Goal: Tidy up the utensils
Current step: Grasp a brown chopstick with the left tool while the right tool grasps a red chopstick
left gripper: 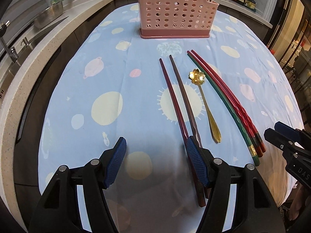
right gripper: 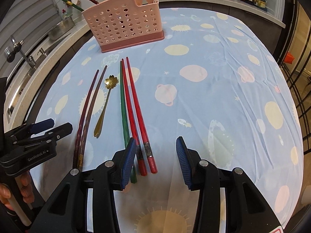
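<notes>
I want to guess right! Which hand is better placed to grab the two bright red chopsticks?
Probably the right gripper: the red chopsticks already lie between its open fingers. The left gripper hangs beside the dark chopsticks.

Five chopsticks, gold flower spoon flat before pink holder.

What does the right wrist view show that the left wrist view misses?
Only the right wrist view: chopsticks already standing in the holder, sticking out of its top, and a hand on the left gripper's handle. Only the left wrist view: the left gripper open, its right pad beside the dark chopsticks. Both: the gold spoon, green chopstick, red chopsticks and the open right gripper.
</notes>
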Motion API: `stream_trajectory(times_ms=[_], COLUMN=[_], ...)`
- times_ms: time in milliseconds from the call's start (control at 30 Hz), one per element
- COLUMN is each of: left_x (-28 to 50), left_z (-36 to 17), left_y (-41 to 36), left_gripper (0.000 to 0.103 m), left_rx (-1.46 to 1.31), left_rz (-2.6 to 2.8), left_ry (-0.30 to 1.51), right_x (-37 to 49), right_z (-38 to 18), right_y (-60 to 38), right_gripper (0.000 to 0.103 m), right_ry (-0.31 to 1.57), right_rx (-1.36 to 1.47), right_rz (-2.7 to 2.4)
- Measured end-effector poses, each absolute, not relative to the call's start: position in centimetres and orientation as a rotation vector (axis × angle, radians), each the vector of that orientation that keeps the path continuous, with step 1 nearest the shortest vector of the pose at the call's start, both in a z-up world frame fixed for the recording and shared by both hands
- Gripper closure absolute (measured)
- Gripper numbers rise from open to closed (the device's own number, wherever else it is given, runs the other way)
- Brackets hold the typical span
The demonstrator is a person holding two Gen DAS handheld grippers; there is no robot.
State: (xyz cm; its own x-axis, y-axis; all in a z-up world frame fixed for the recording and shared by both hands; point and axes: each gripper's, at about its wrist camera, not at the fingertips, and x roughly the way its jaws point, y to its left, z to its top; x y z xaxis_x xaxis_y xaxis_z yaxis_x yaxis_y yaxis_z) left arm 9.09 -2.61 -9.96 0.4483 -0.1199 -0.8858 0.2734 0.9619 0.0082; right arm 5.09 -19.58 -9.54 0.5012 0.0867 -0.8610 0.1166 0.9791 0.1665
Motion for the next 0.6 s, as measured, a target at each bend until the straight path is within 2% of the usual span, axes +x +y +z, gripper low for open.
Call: stream_trajectory(times_ms=[233, 600], left_x=[8.9, 8.4], left_z=[-10.6, -11.1], left_y=[-2.9, -3.0], left_gripper=[0.042, 0.041], left_rx=[0.167, 0.166], left_rz=[-0.246, -0.254], left_ry=[1.100, 1.109], right_x=[5.1, 4.8], right_z=[-10.3, -11.5], right_y=[-19.7, -19.9], right_gripper=[0.063, 0.076], right_ry=[1.068, 1.099], right_rx=[0.207, 0.204], right_rz=[-0.021, -0.025])
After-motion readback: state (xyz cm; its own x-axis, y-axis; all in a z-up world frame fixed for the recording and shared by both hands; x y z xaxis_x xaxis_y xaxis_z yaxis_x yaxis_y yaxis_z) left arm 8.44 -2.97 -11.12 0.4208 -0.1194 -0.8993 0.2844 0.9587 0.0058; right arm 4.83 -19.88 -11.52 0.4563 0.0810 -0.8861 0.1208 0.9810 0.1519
